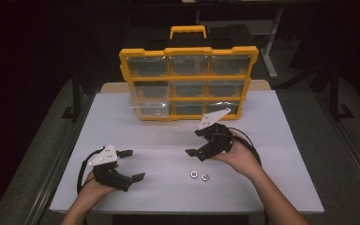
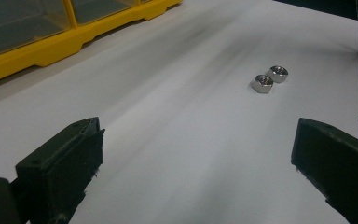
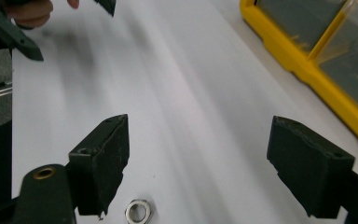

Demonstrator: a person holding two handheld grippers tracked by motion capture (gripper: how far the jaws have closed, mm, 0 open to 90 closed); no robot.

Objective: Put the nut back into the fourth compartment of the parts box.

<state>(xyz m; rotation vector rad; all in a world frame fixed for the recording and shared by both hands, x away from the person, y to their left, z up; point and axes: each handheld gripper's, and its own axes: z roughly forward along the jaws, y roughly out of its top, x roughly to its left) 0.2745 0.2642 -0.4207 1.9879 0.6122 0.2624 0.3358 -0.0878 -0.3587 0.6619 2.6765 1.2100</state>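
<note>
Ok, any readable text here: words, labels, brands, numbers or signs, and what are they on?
None can be read.
Yellow organizer: no label or brand legible on its frame, handle or clear drawers.
Two nuts: no markings visible.
Left gripper and right gripper: no print on the jaws or grey plates.

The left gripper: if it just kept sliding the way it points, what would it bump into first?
Probably the two nuts. The left gripper is open and aims across bare table toward them; they sit a bit right of its centre line, so it might slip past.
</note>
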